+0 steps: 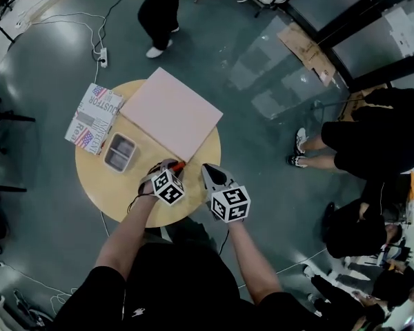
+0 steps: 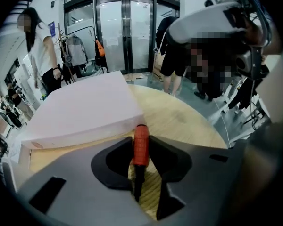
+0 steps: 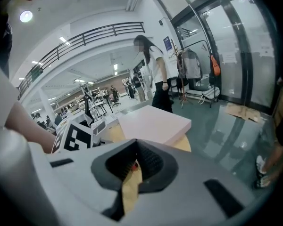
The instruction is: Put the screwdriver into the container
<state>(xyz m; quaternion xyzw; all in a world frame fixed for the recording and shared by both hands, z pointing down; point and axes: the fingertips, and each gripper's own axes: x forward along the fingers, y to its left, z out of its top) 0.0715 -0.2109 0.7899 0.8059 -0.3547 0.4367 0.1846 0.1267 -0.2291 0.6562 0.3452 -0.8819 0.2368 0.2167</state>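
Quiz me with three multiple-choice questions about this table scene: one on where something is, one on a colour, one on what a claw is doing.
1. Where does the grey container stand?
A. On the floor.
B. On the round table, beside the pink board.
C. On a chair.

2. What colour is the handle of the screwdriver?
A. Blue.
B. Green.
C. Red-orange.

3. What is the left claw doing?
A. Gripping the screwdriver.
B. Hanging wide open and empty.
C. Lifting the container.

Answers:
1 B: the head view shows it on the wooden top next to the board.
2 C: the left gripper view shows a red-orange handle.
3 A: its jaws clamp the handle from both sides.
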